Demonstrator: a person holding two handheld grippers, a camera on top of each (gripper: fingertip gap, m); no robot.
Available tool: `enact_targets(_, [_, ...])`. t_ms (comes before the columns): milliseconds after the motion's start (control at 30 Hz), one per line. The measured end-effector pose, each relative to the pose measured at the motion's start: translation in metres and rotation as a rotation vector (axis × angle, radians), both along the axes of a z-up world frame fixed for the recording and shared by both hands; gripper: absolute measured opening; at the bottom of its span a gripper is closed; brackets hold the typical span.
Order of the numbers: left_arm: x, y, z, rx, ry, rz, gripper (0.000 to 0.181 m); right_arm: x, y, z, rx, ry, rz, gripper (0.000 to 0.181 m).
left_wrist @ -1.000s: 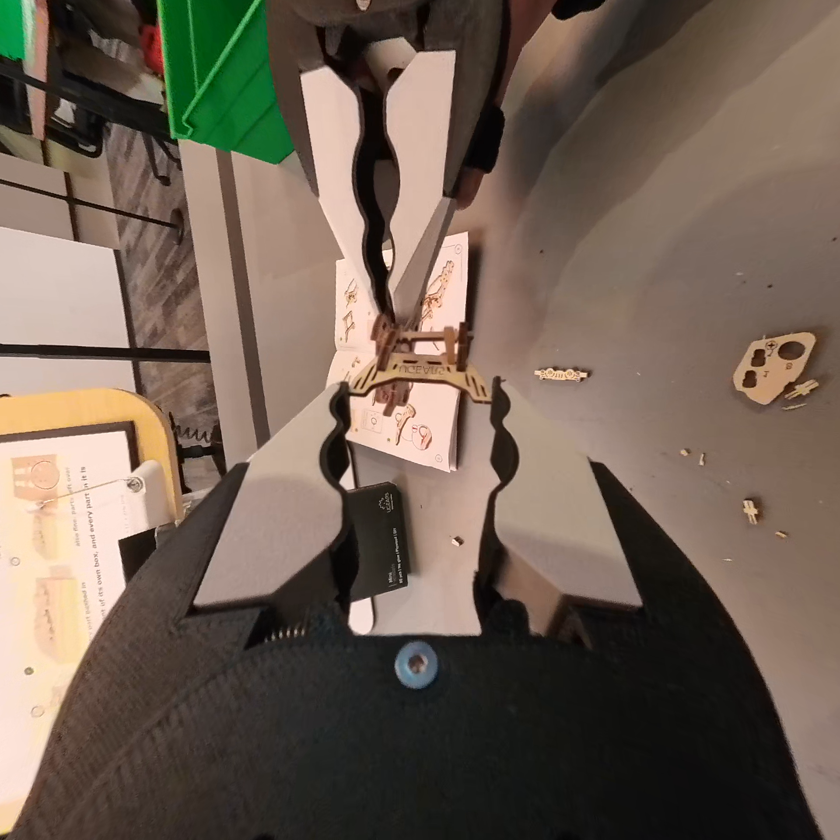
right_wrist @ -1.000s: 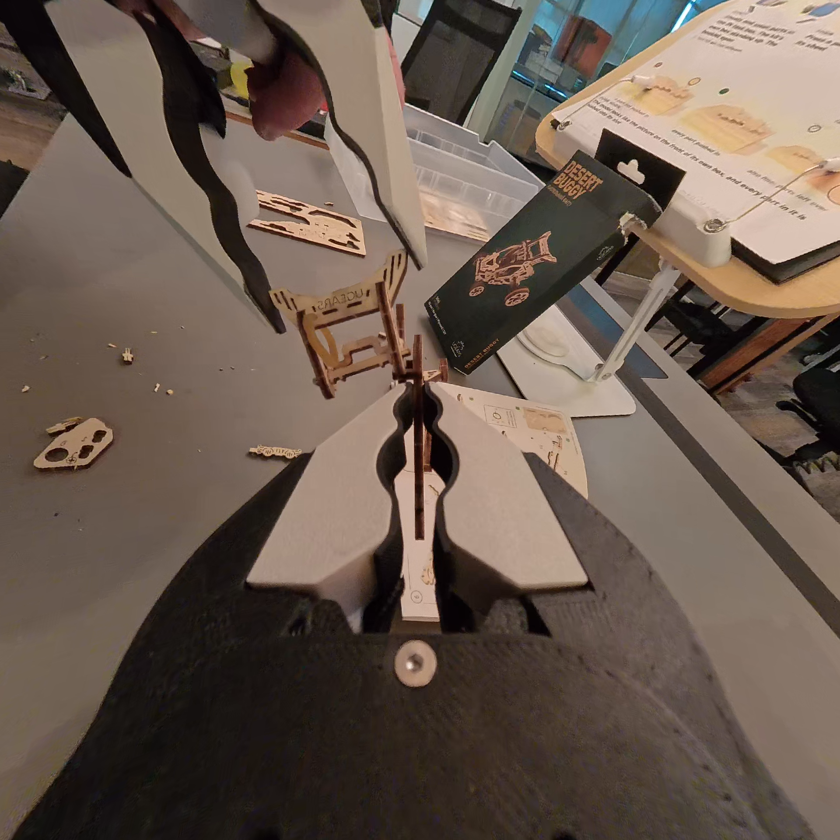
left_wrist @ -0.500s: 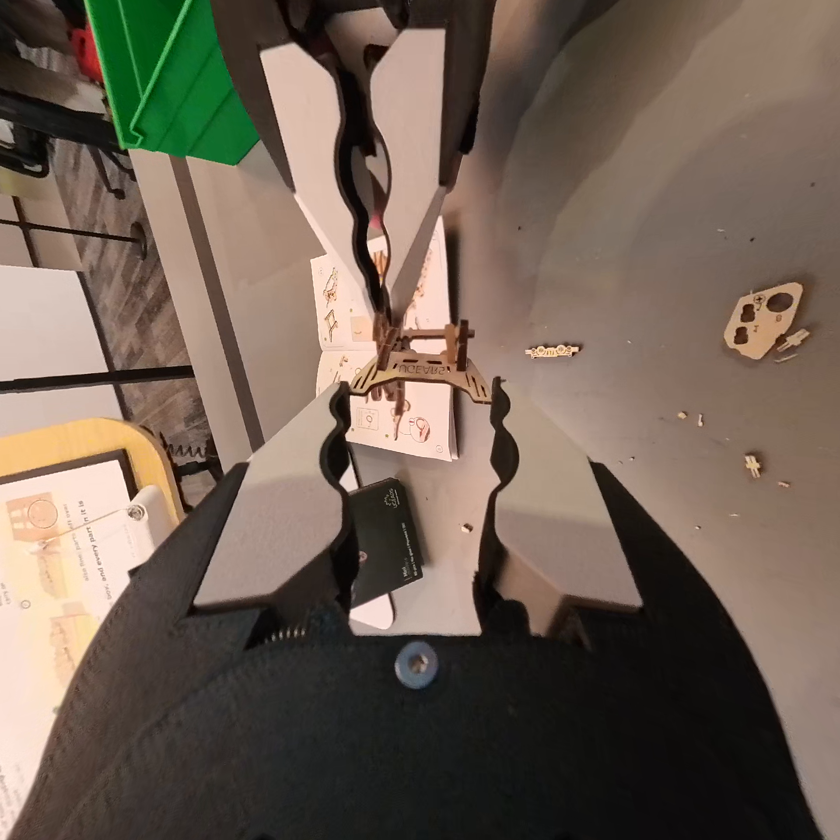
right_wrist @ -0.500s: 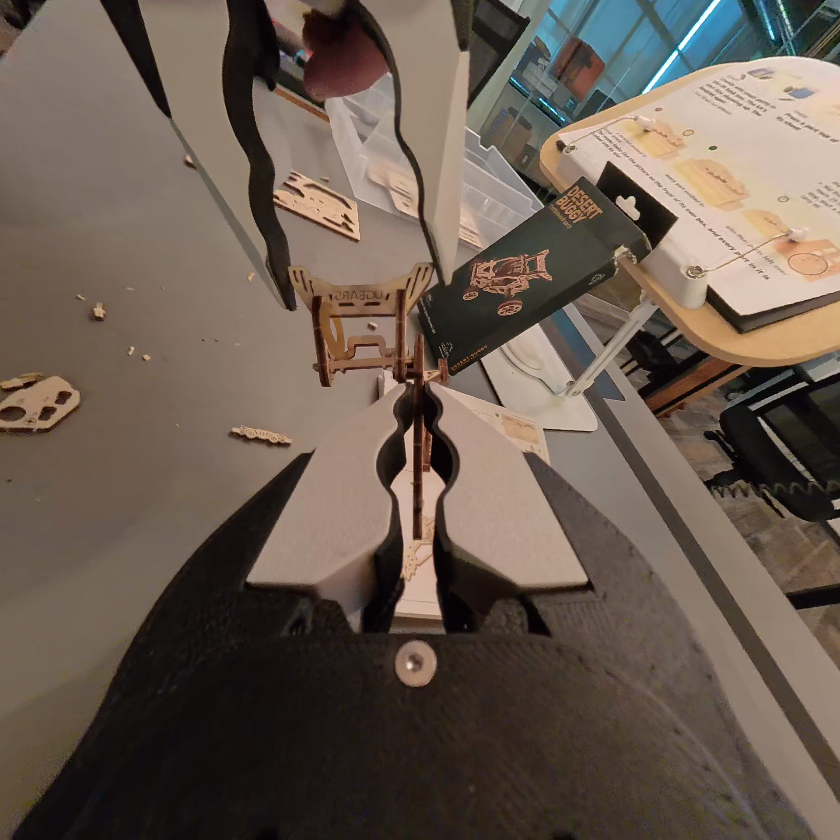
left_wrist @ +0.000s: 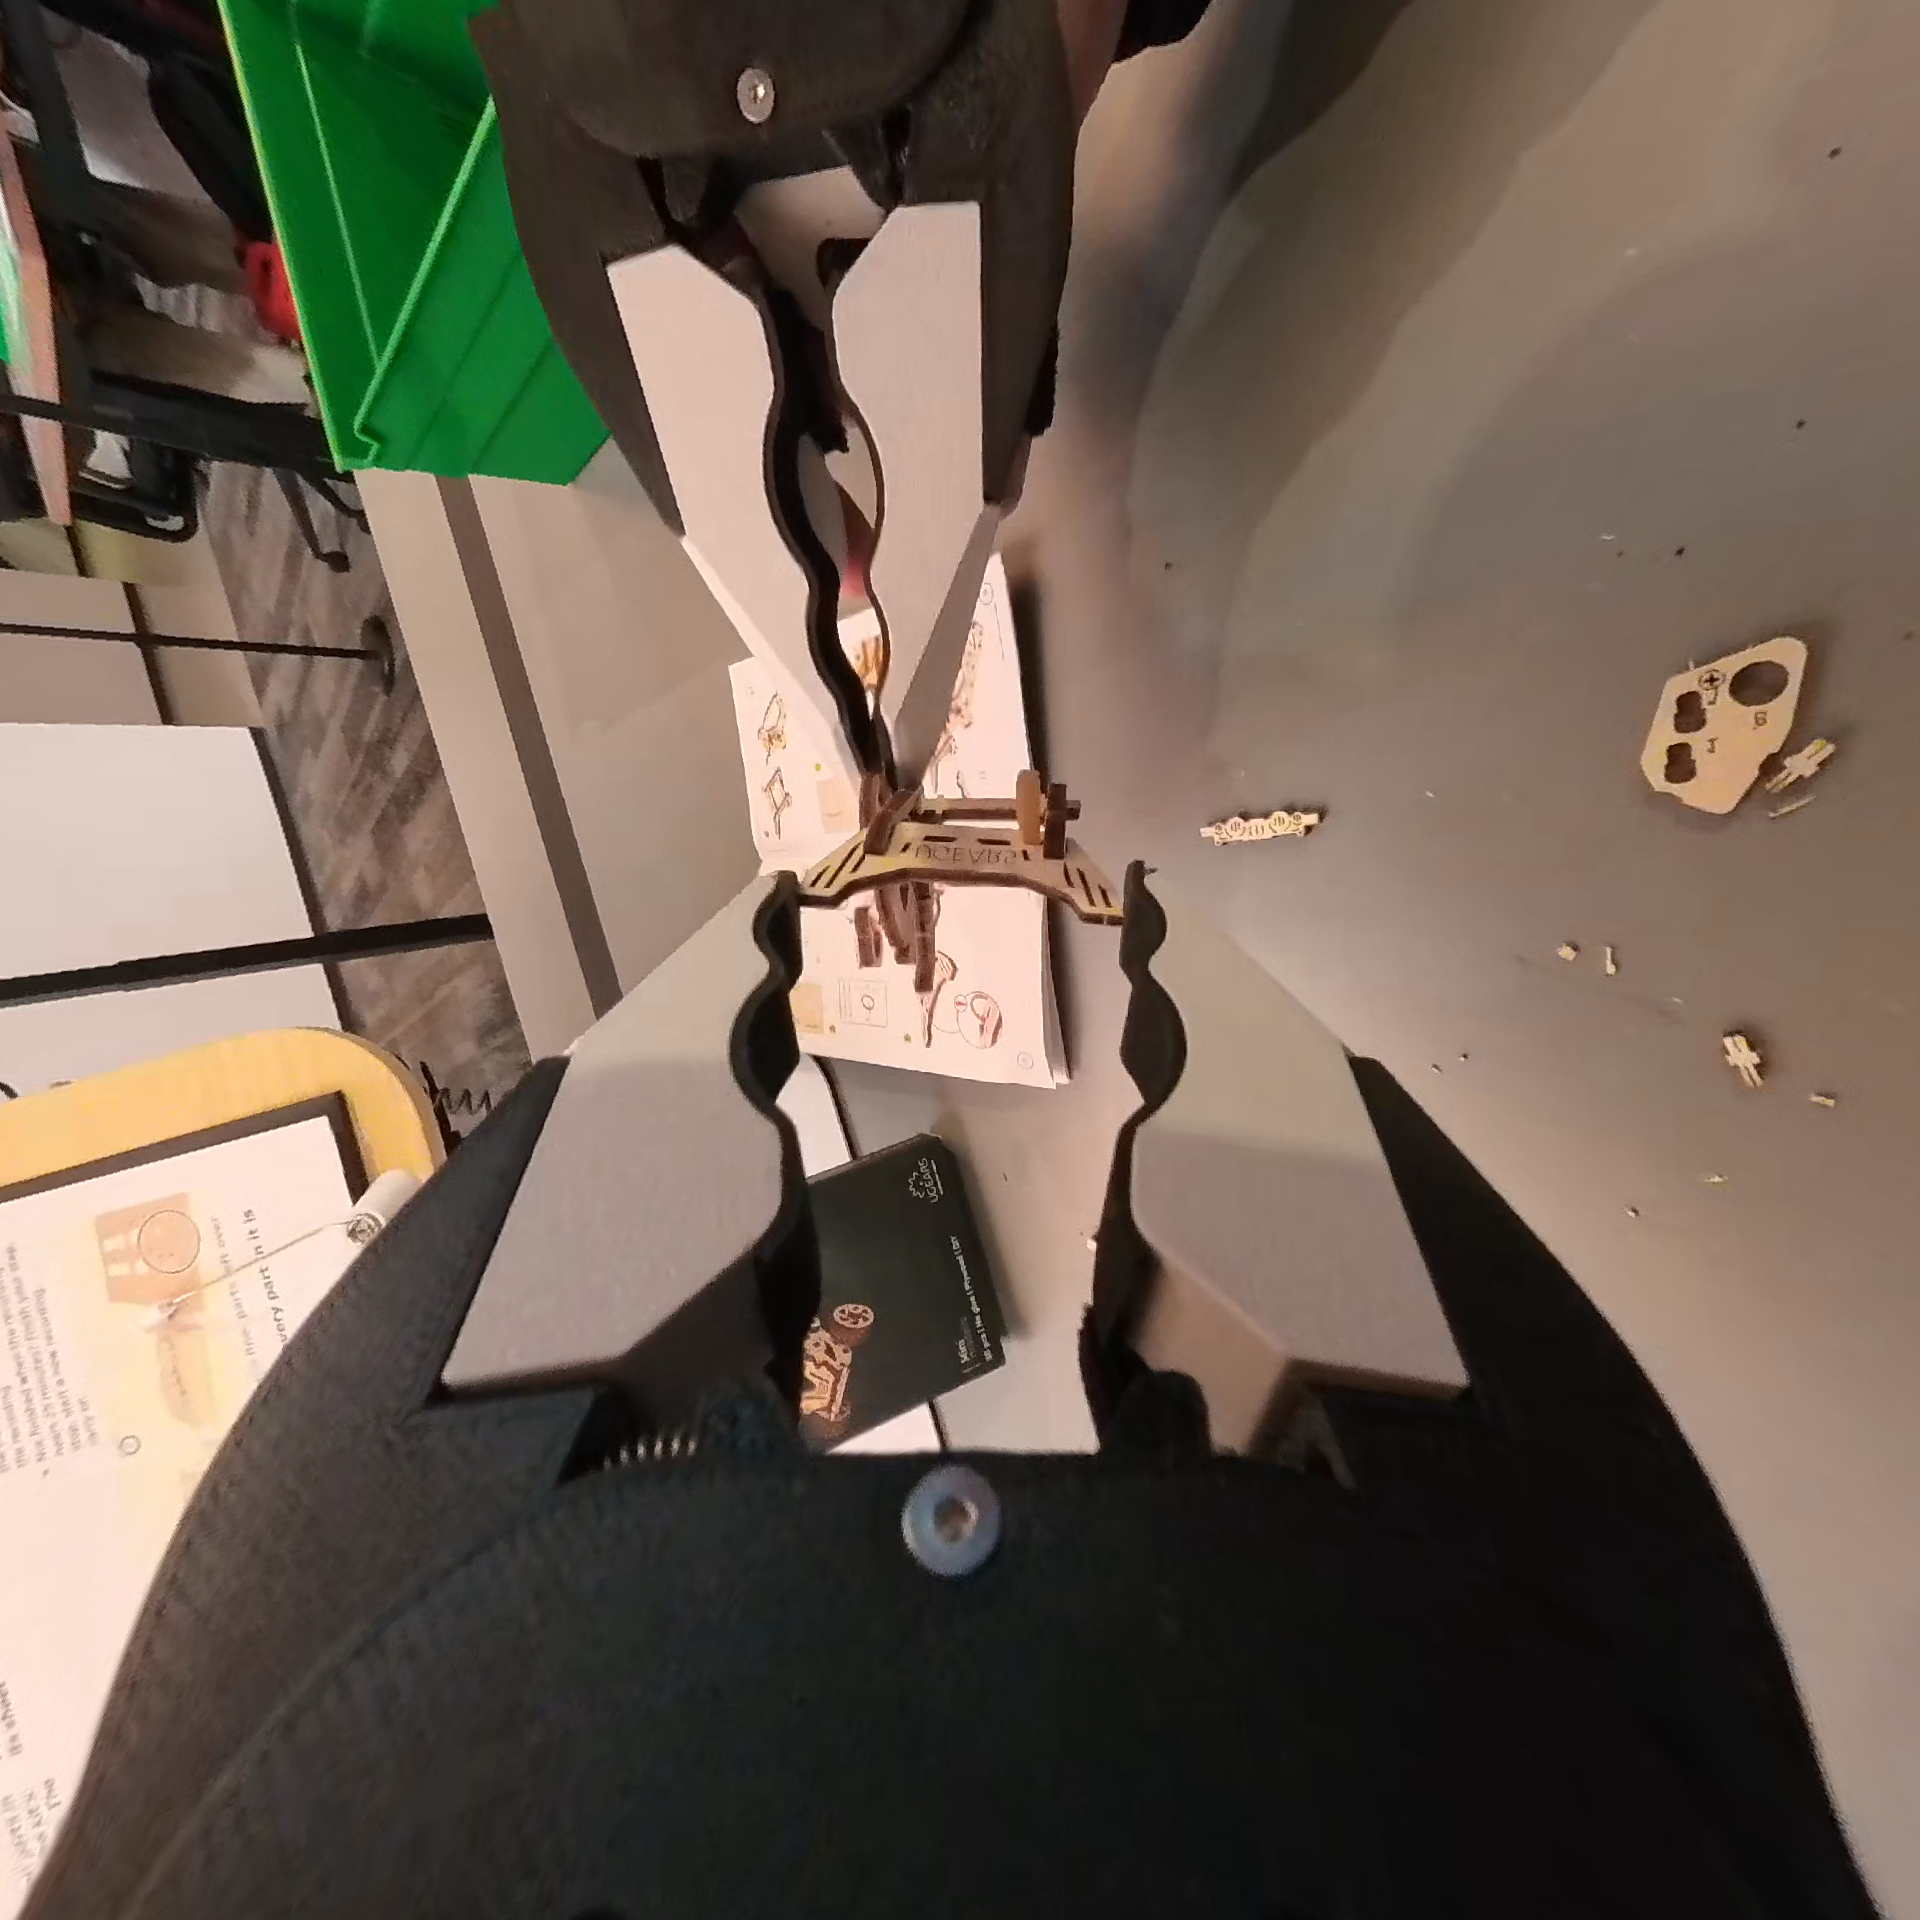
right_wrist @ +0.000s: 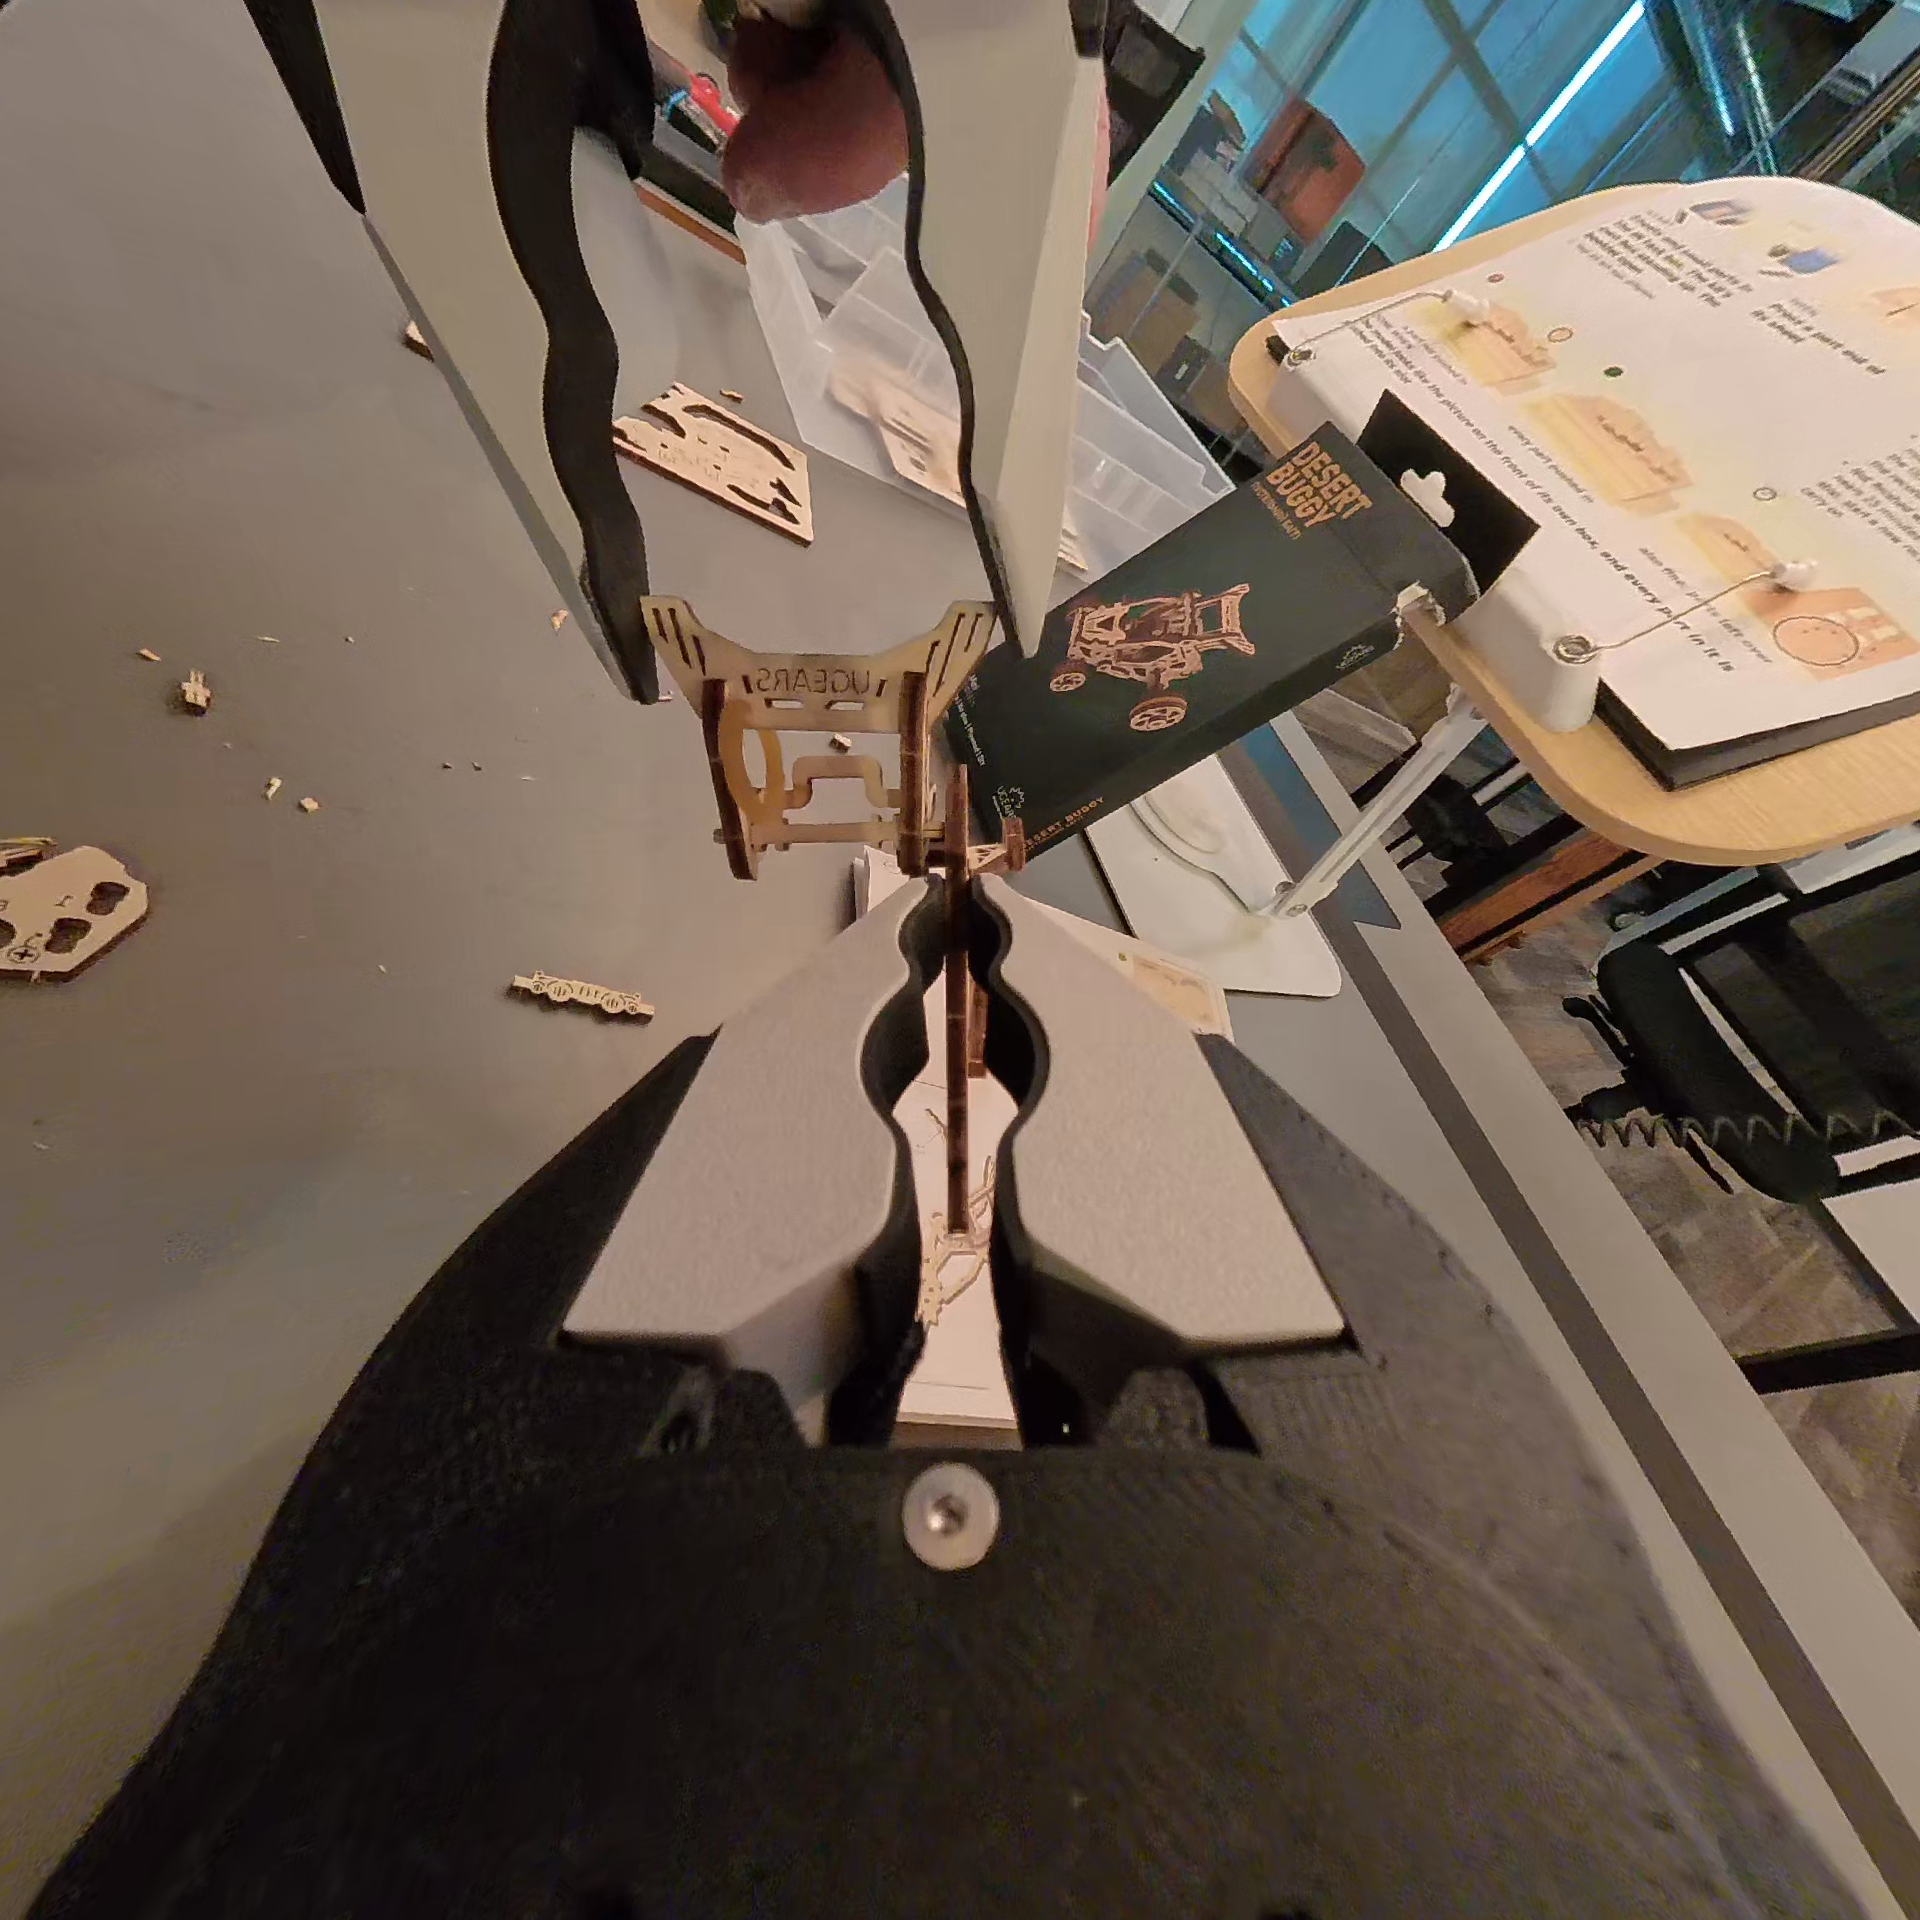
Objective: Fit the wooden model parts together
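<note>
My left gripper (left_wrist: 961, 883) is shut on a small wooden frame assembly (left_wrist: 961, 862), gripping the two ends of its curved top plate above the grey table. In the right wrist view the frame (right_wrist: 821, 681) hangs below the left gripper (right_wrist: 821, 644). My right gripper (right_wrist: 956, 894) is shut on a thin flat wooden part (right_wrist: 956, 1039), seen edge-on. The part's tip touches the frame's right side at a cross pin. In the left wrist view the right gripper (left_wrist: 888, 769) comes in from above and meets the frame's far left side.
An instruction booklet (left_wrist: 935, 997) lies under the grippers. A black model box (right_wrist: 1195, 655) leans on a stand. Loose wooden offcuts (left_wrist: 1725, 738) and a small strip (left_wrist: 1262, 828) lie on the table. A part sheet (right_wrist: 717, 457), a clear plastic box (right_wrist: 883, 343) and a green bin (left_wrist: 416, 260) stand farther off. My hands' fingertips stand some 4 cm from each other.
The frame has turned from tilted to level in the right wrist view. Both grippers keep their grips and have drawn slightly closer, with the flat part still against the frame's side.
</note>
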State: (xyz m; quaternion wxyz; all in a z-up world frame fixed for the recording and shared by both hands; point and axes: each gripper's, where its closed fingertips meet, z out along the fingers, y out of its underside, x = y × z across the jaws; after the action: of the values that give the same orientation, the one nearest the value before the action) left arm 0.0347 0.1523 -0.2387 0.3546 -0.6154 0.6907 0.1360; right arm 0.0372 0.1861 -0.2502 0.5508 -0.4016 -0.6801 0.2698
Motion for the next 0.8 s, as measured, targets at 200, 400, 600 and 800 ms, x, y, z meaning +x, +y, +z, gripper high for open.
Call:
enact_targets(200, [-0.0055,0.0031,0.0033,0.016,-0.045,0.021,0.060,0.0034,-0.0001,0.0086,-0.016,0.048,0.012,0.000])
enact_targets(400, [-0.0084,0.0026,0.0003,0.008,-0.079,0.036,0.060,0.0029,-0.0015,0.0084,0.019,0.046,0.011,0.000])
enact_targets(600, [-0.0086,0.0044,0.0014,0.058,-0.028,0.019,0.060,0.0020,0.0009,0.0091,0.081,0.049,-0.018,0.000])
enact_targets(800, [-0.0055,0.0029,0.0036,0.057,-0.036,0.002,0.060,0.0005,0.0016,0.0089,0.112,0.046,-0.035,0.000])
